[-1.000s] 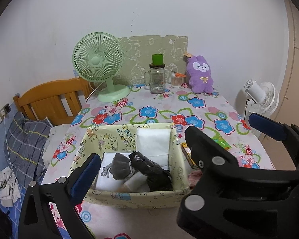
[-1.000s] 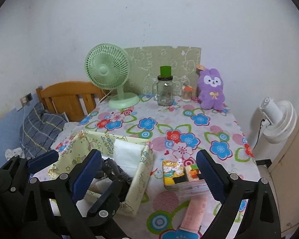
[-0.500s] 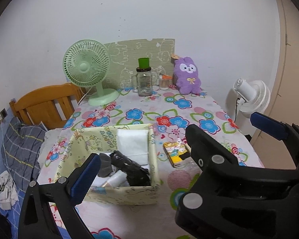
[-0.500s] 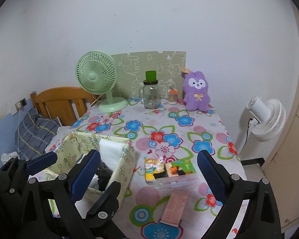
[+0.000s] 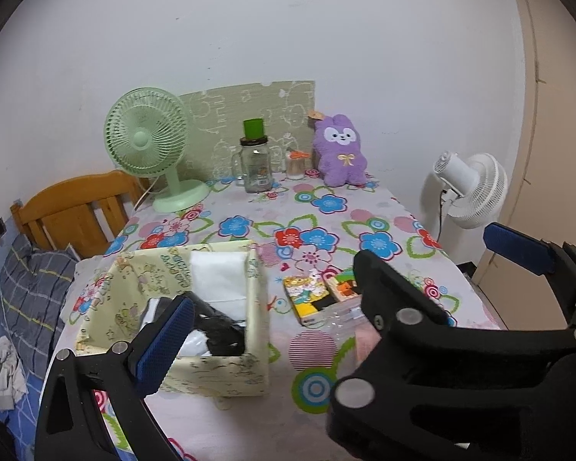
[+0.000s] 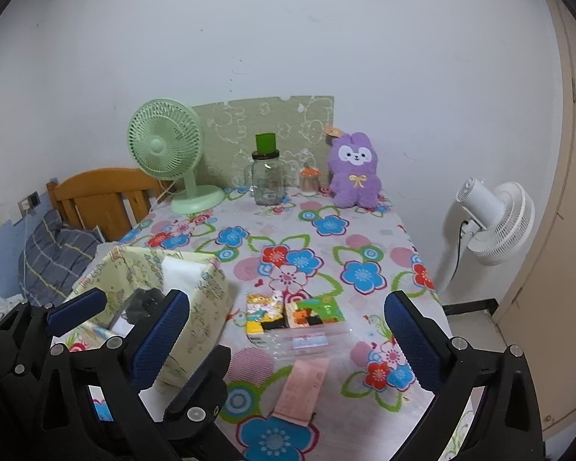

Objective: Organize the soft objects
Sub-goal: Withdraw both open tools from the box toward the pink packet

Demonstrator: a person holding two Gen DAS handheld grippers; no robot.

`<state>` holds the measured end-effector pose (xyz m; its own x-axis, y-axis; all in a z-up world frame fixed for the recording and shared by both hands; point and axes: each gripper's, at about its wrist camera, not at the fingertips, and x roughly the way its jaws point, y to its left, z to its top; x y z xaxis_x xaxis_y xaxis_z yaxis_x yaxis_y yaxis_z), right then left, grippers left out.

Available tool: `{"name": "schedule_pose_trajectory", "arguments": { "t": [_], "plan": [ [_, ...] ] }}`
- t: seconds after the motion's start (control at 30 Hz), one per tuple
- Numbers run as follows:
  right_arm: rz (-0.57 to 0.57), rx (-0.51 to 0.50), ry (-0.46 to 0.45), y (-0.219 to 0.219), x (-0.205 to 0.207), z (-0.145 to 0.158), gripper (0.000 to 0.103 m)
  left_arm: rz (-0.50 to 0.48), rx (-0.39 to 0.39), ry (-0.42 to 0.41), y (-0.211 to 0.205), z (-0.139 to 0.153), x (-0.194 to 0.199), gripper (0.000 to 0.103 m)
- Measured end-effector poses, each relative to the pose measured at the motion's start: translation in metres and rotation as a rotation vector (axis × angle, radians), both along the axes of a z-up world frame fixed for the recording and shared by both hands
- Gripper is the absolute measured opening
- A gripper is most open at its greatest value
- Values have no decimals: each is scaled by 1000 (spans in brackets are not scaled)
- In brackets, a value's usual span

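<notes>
Floral tablecloth (image 6: 318, 230) below white wall (image 6: 288, 38); both grippers' fingers (image 6: 411, 330) apart, empty.

The right tongs (image 6: 284, 342) point forward and slightly downward over the near edge of the tabletop, their blue-padded fingers (image 6: 412, 340) spread wide; the jaws have just been opening, with nothing pressed between the pads. The left tongs (image 5: 341, 299) sit just beside them, toward the near left corner, tilted down alike, also wide open and empty. The two black frames overlap in both wrist views.
</notes>
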<state>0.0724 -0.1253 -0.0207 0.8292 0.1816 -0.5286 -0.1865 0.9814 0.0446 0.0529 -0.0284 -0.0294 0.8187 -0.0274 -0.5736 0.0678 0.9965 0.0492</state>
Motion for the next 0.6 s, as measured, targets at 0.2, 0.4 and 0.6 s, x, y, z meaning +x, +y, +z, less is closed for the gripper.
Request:
{"name": "schedule_pose_trajectory", "arguments": {
  "t": [0.2, 0.4, 0.6],
  "plan": [
    [-26, -16, 16, -11, 2, -14, 103, -24, -8, 24, -12, -14, 4, 103],
    [-27, 11, 55, -25, 6, -30, 103, -32, 0, 44, -24, -27, 8, 103],
    [-9, 12, 75, -34, 11, -43, 103, -27, -2, 65, -32, -40, 10, 103]
  ]
}}
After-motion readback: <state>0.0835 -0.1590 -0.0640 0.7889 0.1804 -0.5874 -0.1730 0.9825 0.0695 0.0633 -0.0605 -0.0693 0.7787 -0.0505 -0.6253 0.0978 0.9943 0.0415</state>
